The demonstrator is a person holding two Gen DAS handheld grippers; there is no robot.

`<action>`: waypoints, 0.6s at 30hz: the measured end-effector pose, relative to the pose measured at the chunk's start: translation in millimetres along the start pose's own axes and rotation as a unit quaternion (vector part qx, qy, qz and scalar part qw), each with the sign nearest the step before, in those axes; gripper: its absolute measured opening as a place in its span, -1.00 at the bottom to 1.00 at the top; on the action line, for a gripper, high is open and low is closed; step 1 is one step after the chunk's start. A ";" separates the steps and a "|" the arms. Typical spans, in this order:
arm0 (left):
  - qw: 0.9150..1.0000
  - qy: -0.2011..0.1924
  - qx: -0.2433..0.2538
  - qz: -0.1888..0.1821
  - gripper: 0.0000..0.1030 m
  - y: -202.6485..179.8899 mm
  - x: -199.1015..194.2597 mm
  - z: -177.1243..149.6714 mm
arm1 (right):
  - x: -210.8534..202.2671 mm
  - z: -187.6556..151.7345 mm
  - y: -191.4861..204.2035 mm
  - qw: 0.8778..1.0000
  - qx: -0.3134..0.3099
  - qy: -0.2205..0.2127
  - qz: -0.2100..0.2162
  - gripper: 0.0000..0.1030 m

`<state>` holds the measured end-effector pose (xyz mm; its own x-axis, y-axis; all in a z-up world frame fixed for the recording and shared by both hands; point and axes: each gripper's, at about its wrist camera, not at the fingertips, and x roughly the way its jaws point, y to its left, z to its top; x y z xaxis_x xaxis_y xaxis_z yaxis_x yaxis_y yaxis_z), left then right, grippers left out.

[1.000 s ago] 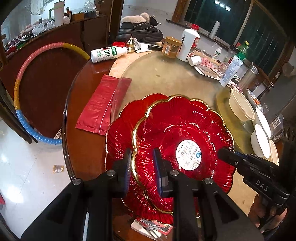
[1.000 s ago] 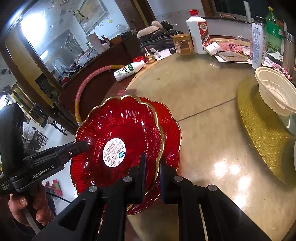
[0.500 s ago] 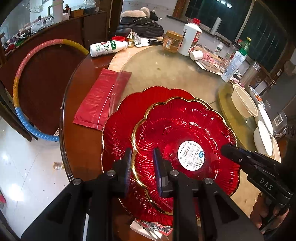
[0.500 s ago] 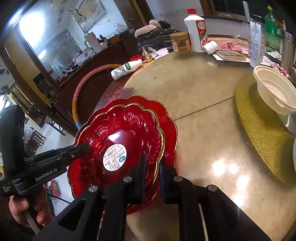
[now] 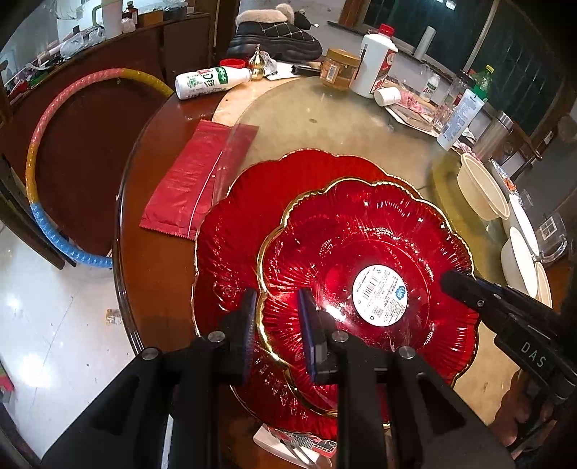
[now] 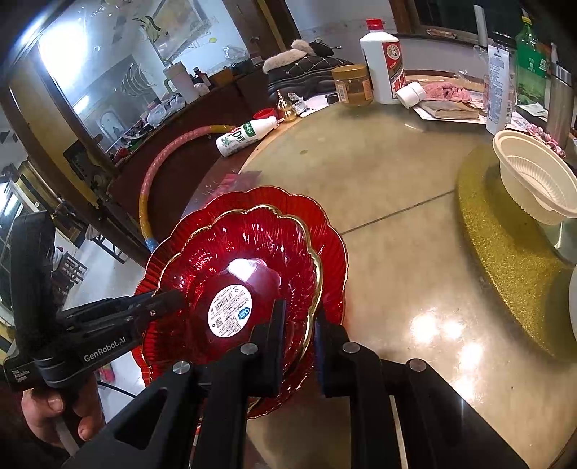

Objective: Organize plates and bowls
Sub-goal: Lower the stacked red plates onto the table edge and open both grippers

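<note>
The left gripper (image 5: 277,317) pinches the near-left gilt rim of the smaller red plate (image 5: 364,252), which lies on the larger red plate (image 5: 234,231) at the table's (image 5: 324,119) near edge. The right gripper's (image 6: 297,324) jaws are opening, that rim between them.

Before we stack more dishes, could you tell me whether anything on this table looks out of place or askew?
Yes. A white drink bottle lies tipped on its side at the table's far edge, and a fur-trimmed boot sits up there among the food jars. The smaller red plate sits off-centre on the larger red plate.
</note>
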<state>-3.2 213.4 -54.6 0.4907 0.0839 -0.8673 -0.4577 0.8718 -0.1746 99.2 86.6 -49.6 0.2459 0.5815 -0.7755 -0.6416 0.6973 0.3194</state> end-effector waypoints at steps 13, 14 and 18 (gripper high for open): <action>1.000 0.004 -0.008 -0.013 -0.62 2.7 1.1 -0.7 | -1.2 -0.2 1.5 1.000 -0.001 0.002 0.004 -0.51; 1.000 0.005 -0.009 -0.014 -0.60 2.3 1.1 -0.9 | -1.6 -0.2 2.1 1.000 -0.001 0.002 0.005 -0.47; 1.000 0.007 -0.013 -0.014 -0.58 2.5 0.9 -0.4 | -2.0 -0.5 2.4 1.000 -0.002 0.001 0.009 -0.42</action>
<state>-4.2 215.5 -56.0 0.4929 0.0533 -0.8684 -0.4632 0.8610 -0.2101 96.8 86.9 -47.5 0.2330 0.5934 -0.7704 -0.6484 0.6853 0.3317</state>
